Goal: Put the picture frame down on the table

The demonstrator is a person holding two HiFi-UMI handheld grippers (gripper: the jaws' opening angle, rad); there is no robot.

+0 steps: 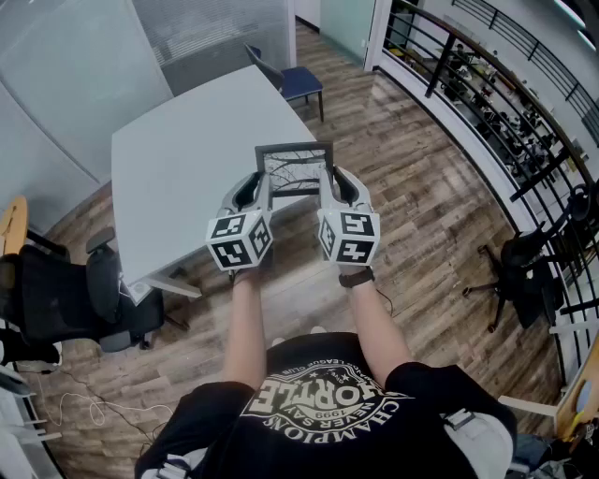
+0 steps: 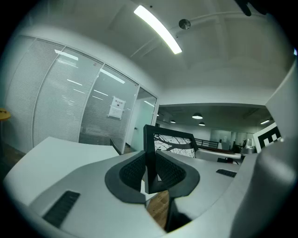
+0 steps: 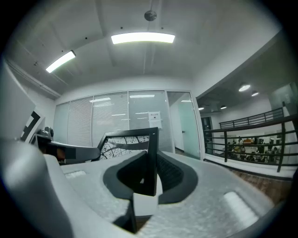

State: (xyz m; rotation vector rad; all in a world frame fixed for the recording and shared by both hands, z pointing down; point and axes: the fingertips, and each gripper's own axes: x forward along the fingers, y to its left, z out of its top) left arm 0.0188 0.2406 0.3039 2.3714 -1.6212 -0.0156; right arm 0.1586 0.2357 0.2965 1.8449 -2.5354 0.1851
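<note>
Over the near corner of the worktop (image 1: 187, 159) the frame (image 1: 296, 168) hung upright and clear of it — left tongs (image 1: 261, 187) clamped on one side rail, right tongs (image 1: 329, 185) on the other. Seemingly mid-carry; next it needed lowering flat, then release.

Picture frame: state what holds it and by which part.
The picture frame is held at both sides: the left claw is shut on its left side bar, the right claw on its right side bar.

A wooden floor (image 1: 412, 224) runs under a pale grey table (image 1: 178, 178). A blue chair (image 1: 298, 82) stands at its far corner and a black office chair (image 1: 65, 299) on its left. Glass walls with blinds (image 1: 211, 28) stand behind, a black railing (image 1: 505, 103) curves along the right, and a strip light (image 3: 143, 38) glows overhead.
</note>
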